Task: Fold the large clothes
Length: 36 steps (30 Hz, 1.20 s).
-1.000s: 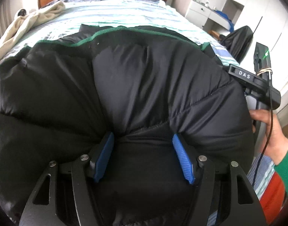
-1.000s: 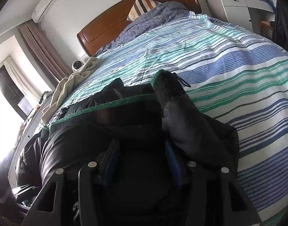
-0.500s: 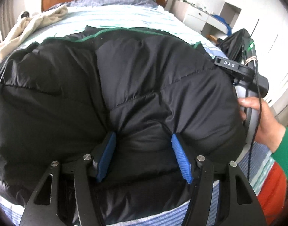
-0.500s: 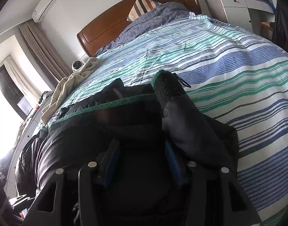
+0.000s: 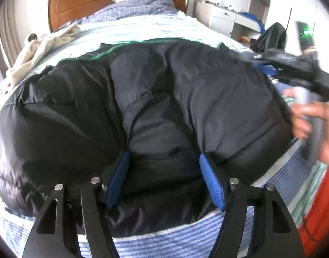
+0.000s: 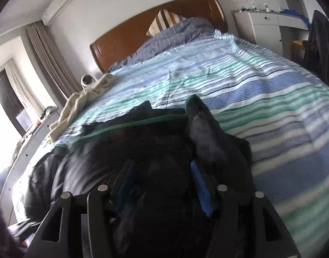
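Observation:
A large black puffer jacket (image 5: 155, 99) with a green-trimmed hem lies folded on the striped bed (image 5: 155, 28). My left gripper (image 5: 163, 163) has its blue pads (image 5: 119, 178) wide apart, with a bulge of jacket fabric between them. My right gripper (image 6: 162, 172) also has its jaws apart over the jacket (image 6: 130, 150), with dark fabric between the pads (image 6: 199, 185). In the left wrist view the right gripper (image 5: 293, 66) shows blurred at the jacket's right edge, held by a hand (image 5: 314, 124).
A beige garment (image 5: 42, 49) lies at the bed's left side, also in the right wrist view (image 6: 82, 103). A wooden headboard (image 6: 155, 28) and pillows are at the far end. White cabinets (image 6: 269, 28) and a dark hanging garment (image 6: 319, 43) stand right of the bed.
The left gripper has drawn back toward the bed's near edge, showing more striped cover below the jacket. The right gripper has lifted and tilted, blurred with motion.

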Motion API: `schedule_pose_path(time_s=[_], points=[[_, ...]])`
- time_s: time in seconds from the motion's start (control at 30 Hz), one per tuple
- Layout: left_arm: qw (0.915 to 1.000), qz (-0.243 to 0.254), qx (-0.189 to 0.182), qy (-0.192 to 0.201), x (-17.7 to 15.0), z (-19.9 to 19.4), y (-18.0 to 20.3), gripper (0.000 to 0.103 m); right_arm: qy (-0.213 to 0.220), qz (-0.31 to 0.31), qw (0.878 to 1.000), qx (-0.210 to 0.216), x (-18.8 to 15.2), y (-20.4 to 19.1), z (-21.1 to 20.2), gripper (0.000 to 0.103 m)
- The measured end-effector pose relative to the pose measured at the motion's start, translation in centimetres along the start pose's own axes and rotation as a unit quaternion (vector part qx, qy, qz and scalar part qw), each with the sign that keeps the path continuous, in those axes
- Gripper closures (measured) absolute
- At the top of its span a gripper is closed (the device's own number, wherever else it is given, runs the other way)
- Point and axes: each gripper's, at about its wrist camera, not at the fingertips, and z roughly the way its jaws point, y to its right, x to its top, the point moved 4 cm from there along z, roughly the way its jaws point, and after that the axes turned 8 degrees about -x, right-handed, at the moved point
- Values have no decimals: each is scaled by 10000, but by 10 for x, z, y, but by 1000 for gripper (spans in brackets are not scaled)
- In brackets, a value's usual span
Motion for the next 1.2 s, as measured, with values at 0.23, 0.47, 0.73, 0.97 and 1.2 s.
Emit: schedule_pose_path(time_s=[0.23, 0.47, 0.73, 0.97, 1.2], points=[[9998, -147, -156, 2, 3, -6, -3, 33, 31, 323, 9994, 98, -60, 26, -83, 36], [9935, -968, -548, 240, -9, -63, -20, 21, -497, 525, 9974, -77, -116, 71, -132, 35], [9874, -1518, -360, 283, 24, -56, -44, 22, -662, 1175, 9903, 347, -120, 70, -121, 35], [9909, -1345, 26, 44, 65, 5, -47, 22, -1090, 2699, 9519, 954, -109, 74, -78, 32], [9964, -693, 395, -300, 52, 45, -45, 14, -1008, 3105, 9450, 213, -97, 84, -42, 32]])
